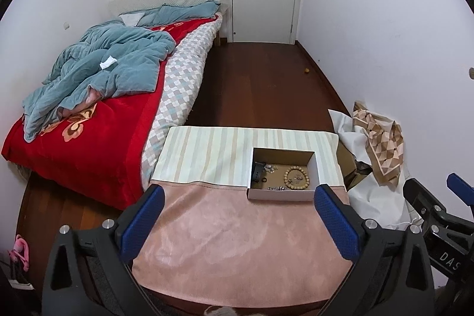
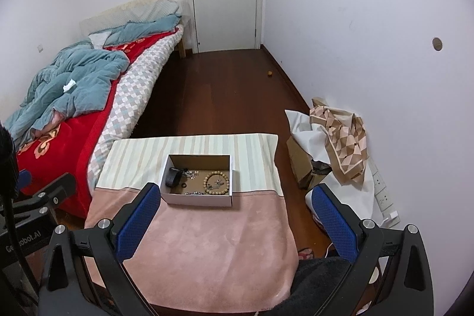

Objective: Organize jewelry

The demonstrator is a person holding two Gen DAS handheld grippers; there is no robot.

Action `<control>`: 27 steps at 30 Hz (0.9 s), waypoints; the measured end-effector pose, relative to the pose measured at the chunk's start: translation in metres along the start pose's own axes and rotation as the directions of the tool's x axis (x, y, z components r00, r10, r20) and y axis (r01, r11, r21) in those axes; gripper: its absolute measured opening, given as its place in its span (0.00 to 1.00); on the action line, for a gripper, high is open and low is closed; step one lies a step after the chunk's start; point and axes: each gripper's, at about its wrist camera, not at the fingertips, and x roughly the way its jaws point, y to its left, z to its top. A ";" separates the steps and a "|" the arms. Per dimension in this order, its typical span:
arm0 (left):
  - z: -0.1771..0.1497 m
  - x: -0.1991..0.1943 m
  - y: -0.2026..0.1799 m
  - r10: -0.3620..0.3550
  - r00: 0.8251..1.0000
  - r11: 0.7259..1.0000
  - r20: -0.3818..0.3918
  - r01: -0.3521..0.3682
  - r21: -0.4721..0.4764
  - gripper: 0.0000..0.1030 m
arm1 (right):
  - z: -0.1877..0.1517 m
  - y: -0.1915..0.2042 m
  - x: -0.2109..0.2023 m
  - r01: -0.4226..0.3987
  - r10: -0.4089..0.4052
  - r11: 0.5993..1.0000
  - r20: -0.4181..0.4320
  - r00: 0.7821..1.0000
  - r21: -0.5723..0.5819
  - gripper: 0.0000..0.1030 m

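Note:
An open white cardboard box (image 1: 281,195) (image 2: 197,200) sits on a table covered with a pink and striped cloth (image 1: 225,230) (image 2: 207,233). Inside lie a wooden bead bracelet (image 1: 296,178) (image 2: 216,183), a black band (image 1: 257,170) (image 2: 173,176), a small black ring (image 2: 183,185) and silver chain pieces (image 1: 270,167) (image 2: 192,173). My left gripper (image 1: 238,191) is open and empty, raised above the cloth just short of the box. My right gripper (image 2: 235,191) is open and empty, likewise above the near side of the box.
A bed with a red blanket (image 1: 86,144) and blue quilt stands to the left. A patterned scarf (image 1: 382,144) (image 2: 343,144) lies over white bags and a cardboard box on the right by the wall. A dark wood floor (image 1: 254,79) leads to a white door.

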 end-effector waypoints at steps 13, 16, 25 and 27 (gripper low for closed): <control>0.027 0.061 -0.008 0.025 0.994 1.000 -0.107 -0.024 0.010 1.00 | 0.027 0.001 0.067 0.020 -0.021 1.000 -0.091 0.996 -0.007 1.00; 0.028 0.073 -0.009 0.038 0.992 0.999 -0.122 -0.036 0.017 1.00 | 0.028 0.000 0.080 0.016 -0.017 1.000 -0.119 0.993 -0.006 1.00; 0.023 0.095 -0.011 0.033 0.985 0.999 -0.169 -0.030 0.020 1.00 | 0.023 0.003 0.110 0.020 -0.022 1.000 -0.183 0.983 -0.013 1.00; 0.023 0.097 -0.011 0.031 0.984 0.999 -0.174 -0.028 0.018 1.00 | 0.020 0.003 0.114 0.018 -0.020 1.000 -0.193 0.981 -0.012 1.00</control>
